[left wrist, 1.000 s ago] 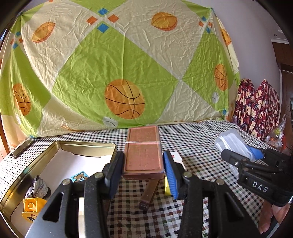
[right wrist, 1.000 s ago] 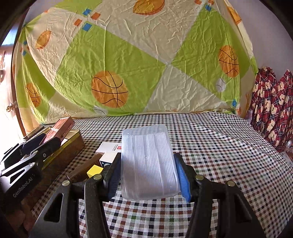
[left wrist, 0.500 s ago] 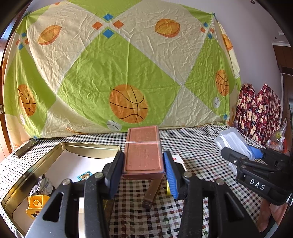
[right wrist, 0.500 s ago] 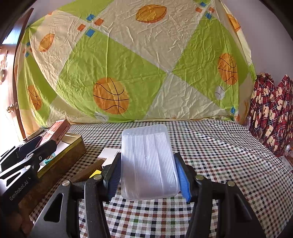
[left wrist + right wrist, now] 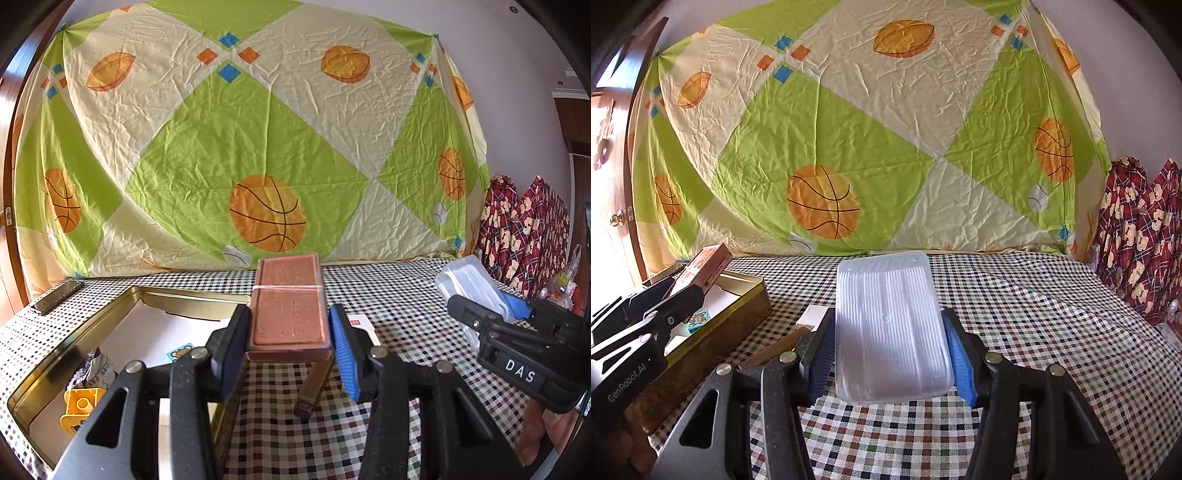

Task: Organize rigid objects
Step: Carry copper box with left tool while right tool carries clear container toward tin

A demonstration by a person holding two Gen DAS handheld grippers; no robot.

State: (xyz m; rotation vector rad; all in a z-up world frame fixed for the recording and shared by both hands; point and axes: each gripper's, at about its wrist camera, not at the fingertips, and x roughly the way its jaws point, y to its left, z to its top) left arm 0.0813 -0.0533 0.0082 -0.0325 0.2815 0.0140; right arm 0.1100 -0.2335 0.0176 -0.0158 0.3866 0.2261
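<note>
My left gripper (image 5: 290, 343) is shut on a reddish-brown flat box (image 5: 290, 302) with a band around its middle, and holds it above the table beside a gold tin (image 5: 122, 295). In the right wrist view that same gripper (image 5: 683, 286) and box (image 5: 707, 264) hang over the tin (image 5: 738, 321) at the left. My right gripper (image 5: 890, 354) is shut on a clear ribbed plastic box (image 5: 890, 321), held level above the checked tablecloth (image 5: 1034, 332). The left wrist view shows this gripper (image 5: 484, 301) and the plastic box (image 5: 465, 280) at the far right.
The open tin holds a bear sticker (image 5: 181, 352), a yellow toy (image 5: 79, 404) and a crumpled wrapper (image 5: 92, 369). A brown bar (image 5: 314, 384) and a white card (image 5: 360, 321) lie beside the tin. A dark flat bar (image 5: 57, 295) sits at the far left. Plaid fabric (image 5: 524, 229) stands right.
Both grips are the same. The right gripper has tipped up slightly, so the table and backdrop sit lower in its view. The left view has shifted only a little.
</note>
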